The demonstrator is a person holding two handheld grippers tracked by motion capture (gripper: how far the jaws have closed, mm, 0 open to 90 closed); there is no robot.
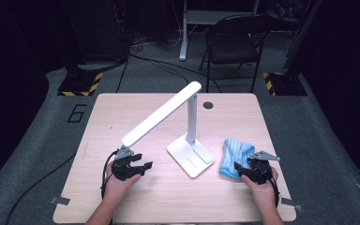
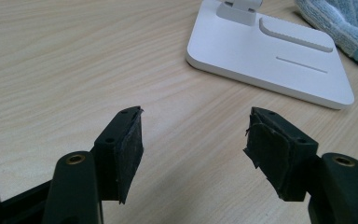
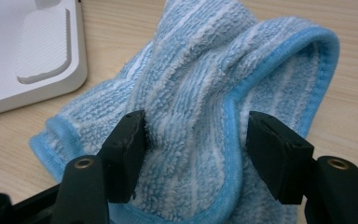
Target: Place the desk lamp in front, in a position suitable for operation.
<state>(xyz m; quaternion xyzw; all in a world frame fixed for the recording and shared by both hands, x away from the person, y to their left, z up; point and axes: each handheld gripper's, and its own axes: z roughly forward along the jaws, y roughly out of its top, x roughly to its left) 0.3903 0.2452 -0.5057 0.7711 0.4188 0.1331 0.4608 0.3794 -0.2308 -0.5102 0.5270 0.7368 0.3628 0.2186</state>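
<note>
the blue cloth (image 3: 200, 107) lies bunched at the lower right of the high view, just right of the lamp base (image 1: 191, 157); my right gripper (image 3: 196, 154) straddles its fold, jaws apart. my left gripper (image 2: 193, 154) gapes empty.

The blue striped cloth (image 3: 191, 93) looks soft and fluffy. The white desk lamp (image 1: 187, 140) looks like smooth, matt plastic. The table (image 1: 122, 112) is pale, smooth wood.

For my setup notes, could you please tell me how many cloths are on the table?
1. The blue striped cloth lies bunched on the table's right side, just right of the white lamp's base, with the right claw around its near edge. Nothing seems hidden.
</note>
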